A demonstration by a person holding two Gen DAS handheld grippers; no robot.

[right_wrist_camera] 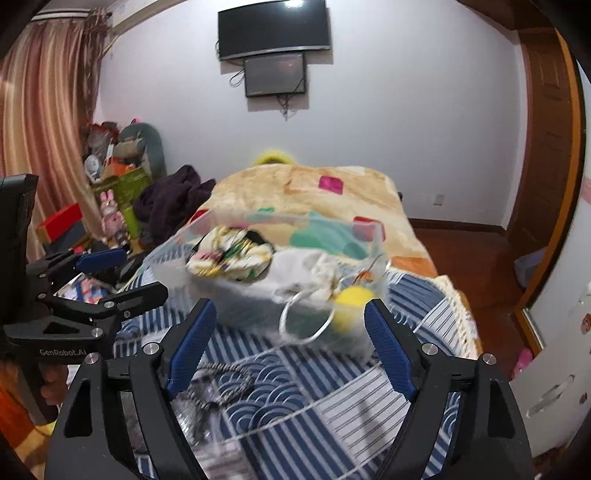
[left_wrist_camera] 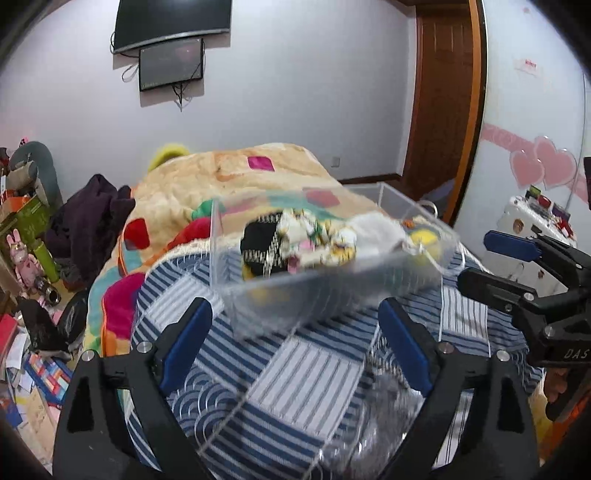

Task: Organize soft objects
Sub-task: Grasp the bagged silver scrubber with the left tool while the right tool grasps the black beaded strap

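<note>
We see a clear box sitting on the bed, on a blue and white striped cloth. The box is our landmark. It looks blurry in both views.

Inside the box lie soft things. A black cloth sits at the left end of the box in the left view. Next to it is a bundle with many colors. A white cloth lies to the right of that bundle, and a yellow ball sits at the right end of the box. A white cord loop hangs down the near side of the box in the right view.

Our left tool is in front of the box and a bit lower. Its two blue fingers are spread wide and hold nothing. The near wall of the box sits just past the fingertips, between them.

Our right tool is also in front of the box. Its fingers are wide apart and hold nothing too. The yellow ball and the cord loop are just past its tips.

Behind the box, a fuzzy blanket with color patches covers the bed. Two dark screens hang on the wall far behind the box.
</note>
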